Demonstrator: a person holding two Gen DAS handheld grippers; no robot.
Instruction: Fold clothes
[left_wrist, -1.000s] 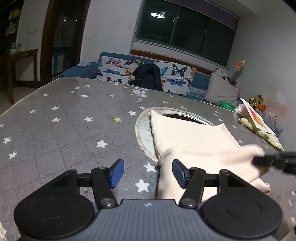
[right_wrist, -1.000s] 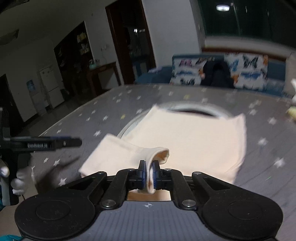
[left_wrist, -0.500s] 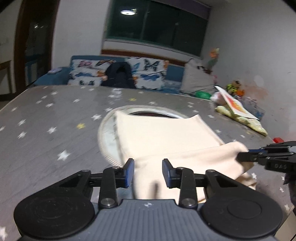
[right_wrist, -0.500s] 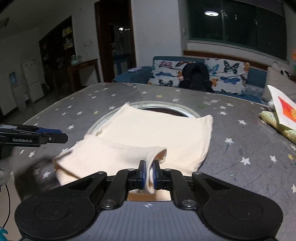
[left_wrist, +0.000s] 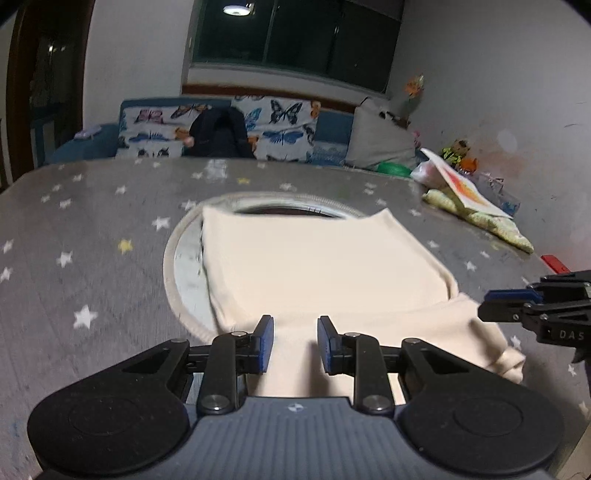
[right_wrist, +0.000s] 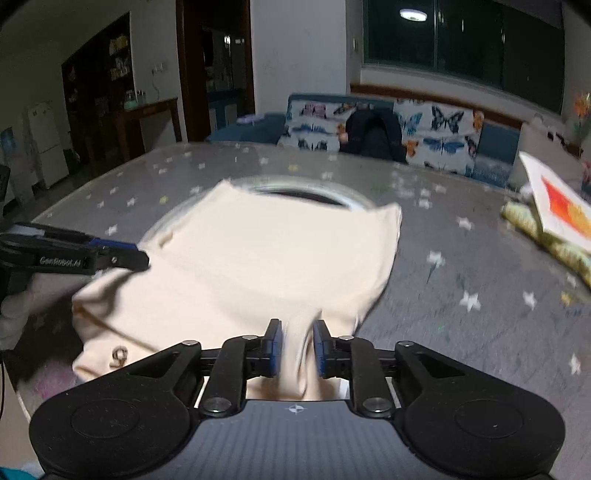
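Cream garment (left_wrist: 317, 266) is laid on star-print table (left_wrist: 92, 236), near edge doubled over. Left gripper (left_wrist: 295, 345) is held part-open, cloth btwn pads, ungripped. Right gripper (right_wrist: 297, 349) likewise narrow w/ fabric loose btwn. Risk: fold could be dragged open if pads snag cloth.

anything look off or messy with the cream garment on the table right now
Slightly. The cream garment lies across the round opening in the table, and its near folded edge is bunched and uneven, not flat. Nothing is spilled or visibly damaged.
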